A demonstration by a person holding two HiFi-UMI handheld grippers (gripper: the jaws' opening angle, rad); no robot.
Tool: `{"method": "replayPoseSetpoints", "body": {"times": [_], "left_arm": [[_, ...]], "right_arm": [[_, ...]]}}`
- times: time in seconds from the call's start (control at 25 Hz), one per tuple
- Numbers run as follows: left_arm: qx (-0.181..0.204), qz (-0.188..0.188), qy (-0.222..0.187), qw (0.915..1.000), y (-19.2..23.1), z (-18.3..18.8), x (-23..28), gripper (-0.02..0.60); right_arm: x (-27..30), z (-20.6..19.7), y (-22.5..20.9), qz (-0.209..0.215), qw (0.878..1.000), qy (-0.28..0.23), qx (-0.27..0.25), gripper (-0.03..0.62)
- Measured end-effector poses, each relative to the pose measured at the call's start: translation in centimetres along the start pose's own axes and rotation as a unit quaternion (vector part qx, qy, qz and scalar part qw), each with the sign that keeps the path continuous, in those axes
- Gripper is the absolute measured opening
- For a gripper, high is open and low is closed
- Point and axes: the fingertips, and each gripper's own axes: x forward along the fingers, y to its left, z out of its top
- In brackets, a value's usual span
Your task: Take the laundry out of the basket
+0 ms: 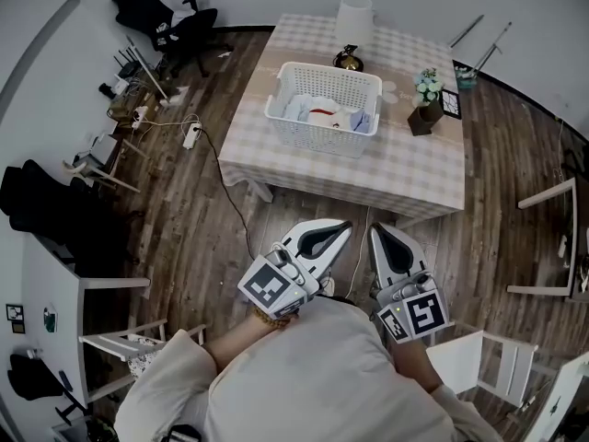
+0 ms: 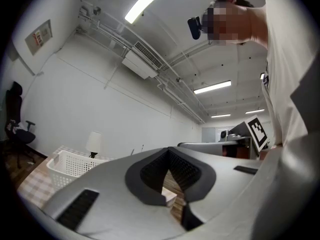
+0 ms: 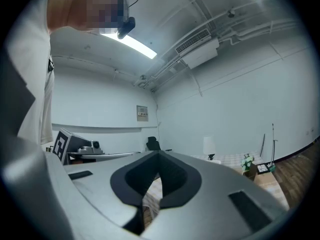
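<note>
White basket (image 1: 324, 109); pink-checked tablecloth (image 1: 405, 159); dark wood floor (image 1: 184, 210).

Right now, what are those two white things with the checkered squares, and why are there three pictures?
They are tools that a person holds: the left hand-held gripper and the right hand-held gripper. Both are shut and hold nothing. The head view comes from a camera on the person's head, looking down. The other two come from small cameras riding on each gripper. Ahead stands a table with a white basket of laundry, a lamp and a small plant.
</note>
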Motion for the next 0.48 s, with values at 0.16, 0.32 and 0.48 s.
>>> {"method": "replayPoseSetpoints", "body": {"times": [0.16,0.32,0.48], "left_arm": [[-0.005,0.004,0.001,1.0,1.4,-0.4,0.6,0.032],[-0.009,0.003,0.002,1.0,3.2,-1.2,1.9,0.032],[-0.013,-0.002,0.001,0.9999,5.9,-1.2,3.6,0.032]], "right_arm": [[1.1,-0.3,-0.9,0.0,1.0,0.001,0.005,0.008],[2.6,-0.9,-2.3,-0.003,1.0,0.002,0.007,0.008],[5.3,-1.1,-3.8,-0.006,1.0,0.009,0.009,0.008]]}}
